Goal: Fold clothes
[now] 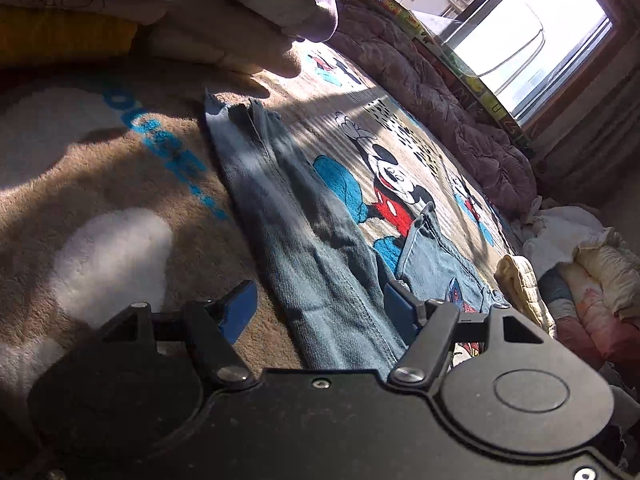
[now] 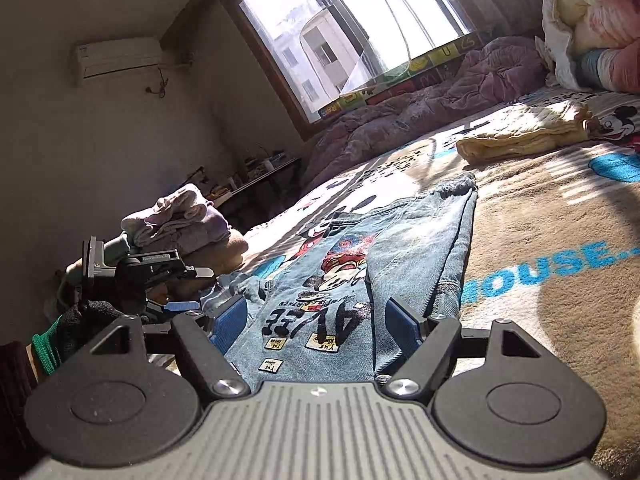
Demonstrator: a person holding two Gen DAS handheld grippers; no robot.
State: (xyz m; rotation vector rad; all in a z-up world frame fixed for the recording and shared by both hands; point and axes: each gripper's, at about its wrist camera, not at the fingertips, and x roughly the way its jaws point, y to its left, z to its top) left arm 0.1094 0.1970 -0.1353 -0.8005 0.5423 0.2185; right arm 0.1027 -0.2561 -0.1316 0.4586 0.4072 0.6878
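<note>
A pair of blue jeans (image 1: 312,240) lies flat on the Mickey Mouse blanket (image 1: 120,184), one leg running away to a frayed hem. My left gripper (image 1: 320,306) hovers over the leg with its blue pads apart and not pressing on the denim. In the right wrist view the jeans (image 2: 404,236) show a cartoon print and sewn patches. My right gripper (image 2: 316,322) stands open astride that printed end, the cloth lying loose between its fingers. A gloved hand with a green cuff (image 2: 60,332) is at the left of the right wrist view.
A folded yellow garment (image 2: 524,136) lies further along the blanket (image 2: 560,240). Stacked folded clothes (image 2: 180,216) sit at the left, a purple quilt (image 2: 420,112) runs under the window, and a heap of bedding (image 2: 592,20) is at the right.
</note>
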